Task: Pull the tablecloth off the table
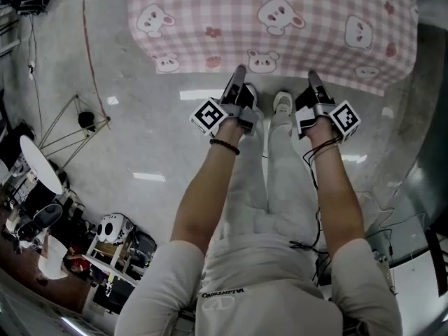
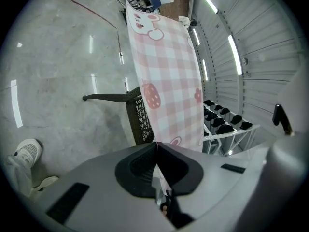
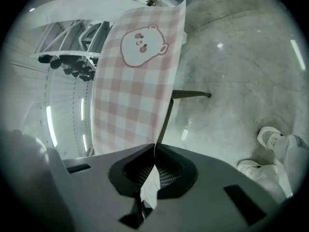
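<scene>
While both grippers clamp the near hem of the tablecloth, the left gripper has its fingers pressed tight together. A fold of pink-checked fabric is pinched between them, and a strip trails behind the pads. Right gripper: fingers likewise closed on the hem, with a pale tail of cloth hanging behind the fingertips. Beyond both sets of fingers the bear-printed cloth stretches away, draped over the table. Its dark latticed frame and one leg show just past the left fingers. Both bare forearms reach forward and down, roughly parallel, with the marker cubes turned outward at the wrists. Person's shoes stand on the floor, between the two grippers and behind their fingertips.
</scene>
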`<move>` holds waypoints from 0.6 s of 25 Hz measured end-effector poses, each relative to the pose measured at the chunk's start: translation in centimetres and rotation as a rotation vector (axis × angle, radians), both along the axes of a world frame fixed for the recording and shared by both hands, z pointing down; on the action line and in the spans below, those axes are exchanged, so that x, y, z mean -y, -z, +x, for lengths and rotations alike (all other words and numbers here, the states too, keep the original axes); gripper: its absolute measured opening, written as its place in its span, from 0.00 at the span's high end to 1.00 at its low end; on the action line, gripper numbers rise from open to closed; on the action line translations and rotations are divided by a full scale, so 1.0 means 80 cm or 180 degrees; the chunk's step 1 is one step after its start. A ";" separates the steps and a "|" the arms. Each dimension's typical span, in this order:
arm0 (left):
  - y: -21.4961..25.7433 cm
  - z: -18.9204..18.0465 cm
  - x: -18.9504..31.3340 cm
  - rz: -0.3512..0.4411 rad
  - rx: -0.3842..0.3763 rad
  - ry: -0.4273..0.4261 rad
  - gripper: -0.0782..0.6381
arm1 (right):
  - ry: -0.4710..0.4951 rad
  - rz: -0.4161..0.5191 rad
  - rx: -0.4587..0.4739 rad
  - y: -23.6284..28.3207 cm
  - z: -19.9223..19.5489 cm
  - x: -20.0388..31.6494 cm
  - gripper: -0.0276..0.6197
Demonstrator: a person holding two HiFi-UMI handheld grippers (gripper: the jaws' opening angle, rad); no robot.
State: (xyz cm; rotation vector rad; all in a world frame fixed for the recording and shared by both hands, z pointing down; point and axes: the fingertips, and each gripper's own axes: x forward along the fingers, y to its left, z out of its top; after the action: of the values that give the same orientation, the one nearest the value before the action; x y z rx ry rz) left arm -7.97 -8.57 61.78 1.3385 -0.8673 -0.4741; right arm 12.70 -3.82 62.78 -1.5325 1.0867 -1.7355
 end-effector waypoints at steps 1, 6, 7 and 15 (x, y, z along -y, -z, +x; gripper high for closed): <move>0.004 -0.001 -0.001 -0.0039 0.0042 -0.0013 0.89 | 0.0023 -0.0071 0.0004 0.003 0.000 -0.001 0.94; 0.033 -0.007 -0.011 -0.0180 0.0236 -0.0086 0.89 | 0.0065 -0.0412 0.0040 0.033 -0.004 -0.012 0.94; 0.031 -0.011 -0.014 -0.0224 0.0343 -0.0133 0.89 | 0.0066 -0.0466 0.0049 0.034 -0.005 -0.014 0.94; 0.046 -0.018 -0.024 -0.0288 0.0483 -0.0222 0.89 | 0.0060 -0.0592 0.0034 0.051 -0.007 -0.024 0.94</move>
State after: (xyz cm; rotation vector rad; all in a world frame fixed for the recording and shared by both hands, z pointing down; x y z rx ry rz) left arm -9.40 -6.68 58.10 1.3292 -0.9523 -0.2785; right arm 12.15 -1.90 58.68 -1.6258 0.9594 -1.9006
